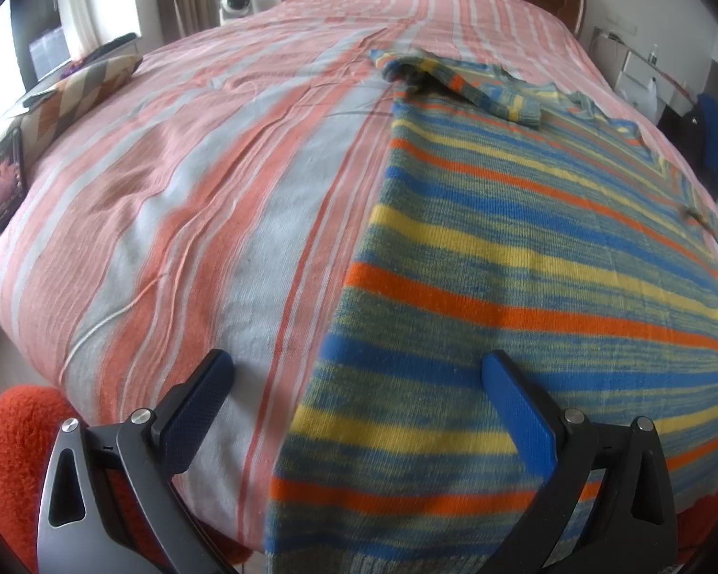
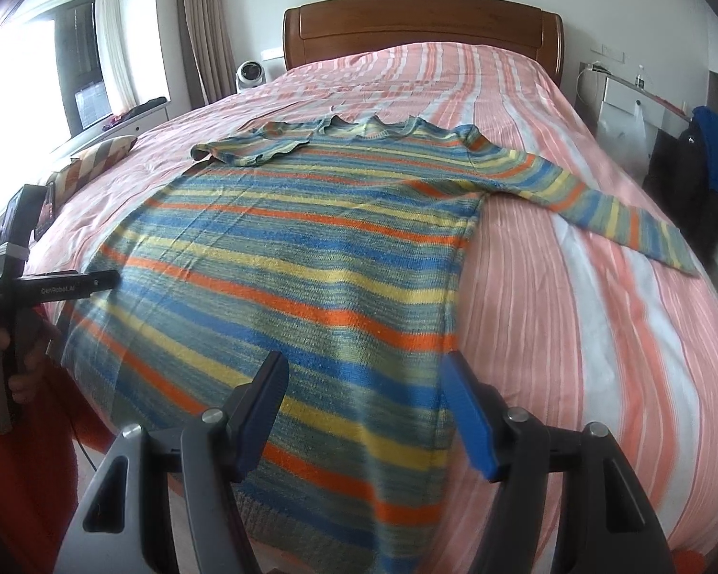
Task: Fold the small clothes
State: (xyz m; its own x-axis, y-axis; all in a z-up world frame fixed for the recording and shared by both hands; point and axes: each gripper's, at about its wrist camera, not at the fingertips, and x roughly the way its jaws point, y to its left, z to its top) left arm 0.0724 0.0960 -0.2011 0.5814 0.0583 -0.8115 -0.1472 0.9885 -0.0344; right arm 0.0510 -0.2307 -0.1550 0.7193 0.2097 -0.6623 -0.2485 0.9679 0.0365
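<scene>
A striped knit sweater [image 2: 306, 248] in blue, yellow, orange and green lies flat on the bed, hem toward me. Its left sleeve [image 2: 249, 148] is folded across the chest; its right sleeve [image 2: 612, 210] stretches out to the right. The sweater also shows in the left wrist view [image 1: 526, 258]. My left gripper [image 1: 359, 382] is open over the sweater's left hem edge, holding nothing. My right gripper [image 2: 364, 397] is open above the sweater's right hem edge, holding nothing. The left gripper also shows in the right wrist view [image 2: 48, 284] at the left.
The bed [image 2: 574, 335] has a pink and white striped cover and a wooden headboard [image 2: 421, 28]. A phone [image 1: 7, 177] and a patterned pillow [image 1: 86, 91] lie at the bed's left edge. A nightstand [image 2: 641, 95] and dark clothes [image 2: 694, 167] stand at the right.
</scene>
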